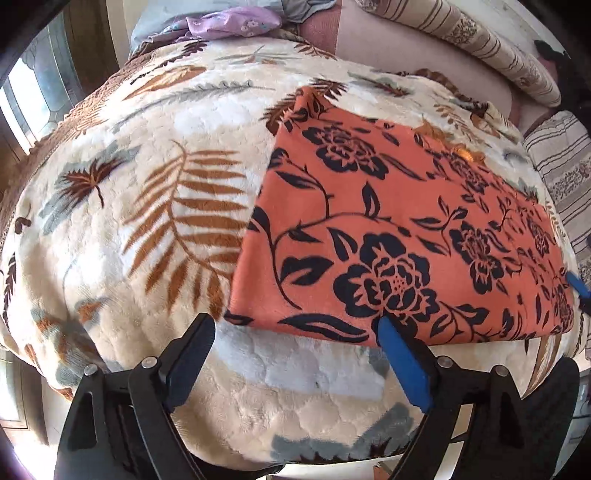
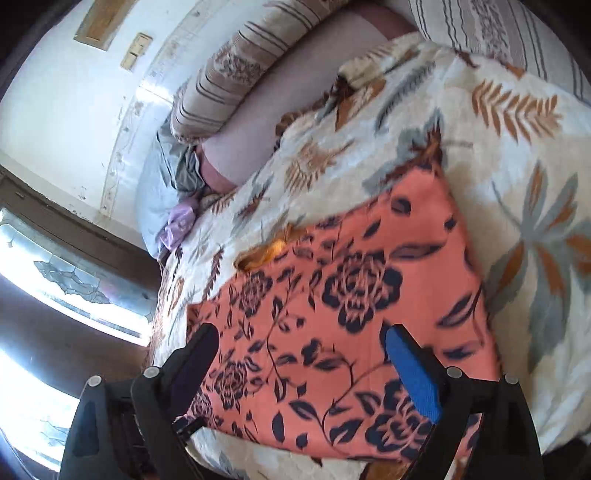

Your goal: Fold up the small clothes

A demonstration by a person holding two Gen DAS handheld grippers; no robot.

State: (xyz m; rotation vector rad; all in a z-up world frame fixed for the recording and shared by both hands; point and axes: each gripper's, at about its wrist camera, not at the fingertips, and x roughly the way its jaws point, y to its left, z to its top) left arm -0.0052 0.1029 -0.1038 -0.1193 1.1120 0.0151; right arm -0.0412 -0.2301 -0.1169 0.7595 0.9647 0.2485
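Note:
An orange cloth with a black flower print (image 1: pixel 399 236) lies flat, folded into a rectangle, on a cream leaf-patterned blanket (image 1: pixel 129 221). My left gripper (image 1: pixel 295 325) is open and empty, hovering just off the cloth's near left edge. The right gripper's blue fingertip (image 1: pixel 578 286) shows at the cloth's right edge. In the right wrist view the same cloth (image 2: pixel 351 295) fills the middle. My right gripper (image 2: pixel 299 336) is open and empty, low over the cloth's near end.
The blanket (image 2: pixel 517 166) covers a bed. Striped pillows (image 1: pixel 480 40) lie at the far side, one more (image 1: pixel 565 173) at the right. A lilac garment (image 1: pixel 229 22) and pale blue bedding sit at the far left. A window (image 2: pixel 55 280) is on the left.

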